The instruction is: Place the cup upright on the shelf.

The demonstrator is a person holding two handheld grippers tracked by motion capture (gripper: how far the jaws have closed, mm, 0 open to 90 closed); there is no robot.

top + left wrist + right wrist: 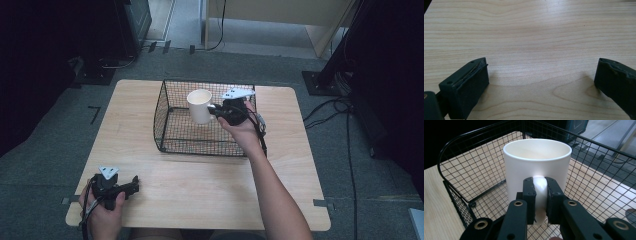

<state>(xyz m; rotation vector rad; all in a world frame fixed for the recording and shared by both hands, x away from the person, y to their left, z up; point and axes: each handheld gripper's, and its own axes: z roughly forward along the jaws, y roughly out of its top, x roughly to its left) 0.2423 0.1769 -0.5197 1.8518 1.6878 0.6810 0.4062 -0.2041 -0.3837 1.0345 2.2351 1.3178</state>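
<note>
Held a white mug (537,167) up inside the black wire basket (599,187) on the wooden counter (210,185), not down on the mesh yet. Right tongs (540,191) squeezed shut on the mug's handle (540,185). Looked hard, smooth and a bit heavy, likely to chip or crack if dropped. Handle seemed the best place to hold, though slippery. Left tongs (541,75) wide apart and empty, low over bare counter

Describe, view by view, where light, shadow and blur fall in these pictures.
High view: dim and soft, room edges black. Left gripper view: faint sheen on the table, soft shadows beside the jaws. Right gripper view: bright glare on the mug's handle, wire basket sharp, background dark.
</note>
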